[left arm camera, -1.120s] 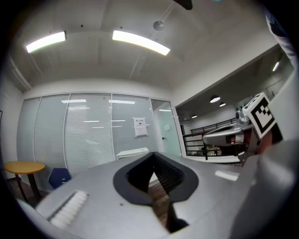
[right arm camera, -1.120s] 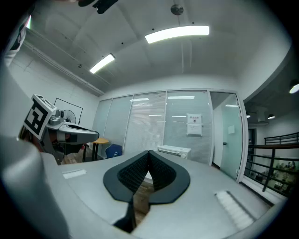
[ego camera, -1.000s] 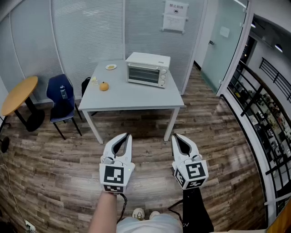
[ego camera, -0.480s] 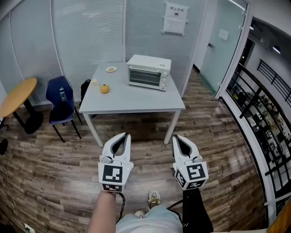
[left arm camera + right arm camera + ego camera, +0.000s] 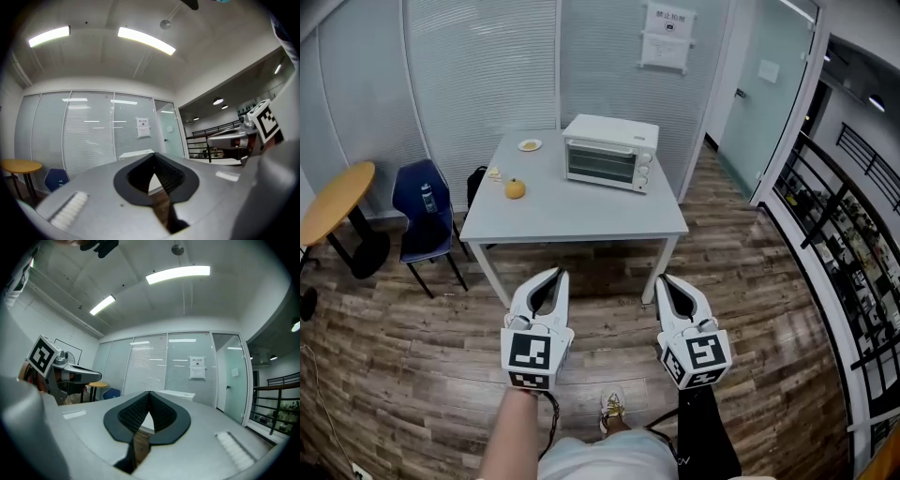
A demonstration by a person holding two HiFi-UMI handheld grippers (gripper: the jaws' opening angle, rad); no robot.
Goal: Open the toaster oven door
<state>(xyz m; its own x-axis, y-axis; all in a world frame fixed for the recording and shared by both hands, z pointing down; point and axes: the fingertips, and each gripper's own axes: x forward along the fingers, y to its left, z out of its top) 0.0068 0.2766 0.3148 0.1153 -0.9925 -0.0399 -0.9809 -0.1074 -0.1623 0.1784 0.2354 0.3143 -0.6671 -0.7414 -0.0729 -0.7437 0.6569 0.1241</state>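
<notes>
A white toaster oven (image 5: 611,153) stands at the back right of a grey table (image 5: 581,211), its glass door shut and its knobs on the right side. Both grippers hang in the air over the wooden floor, well short of the table's front edge. The left gripper (image 5: 554,275) is shut with nothing in it, and so is the right gripper (image 5: 667,279). In the left gripper view the left gripper (image 5: 153,155) has its tips meeting, with the oven's white top (image 5: 133,153) far beyond. The right gripper (image 5: 149,393) points at the oven (image 5: 177,394) likewise.
On the table lie an orange fruit (image 5: 515,189), a small plate (image 5: 529,144) and a small item (image 5: 494,173). A blue chair (image 5: 424,211) and a round yellow table (image 5: 337,199) stand at the left. A black railing (image 5: 834,253) runs along the right.
The person has stepped forward, so the table and oven sit slightly nearer in the head view. Both grippers stay shut and hold the same pose.
</notes>
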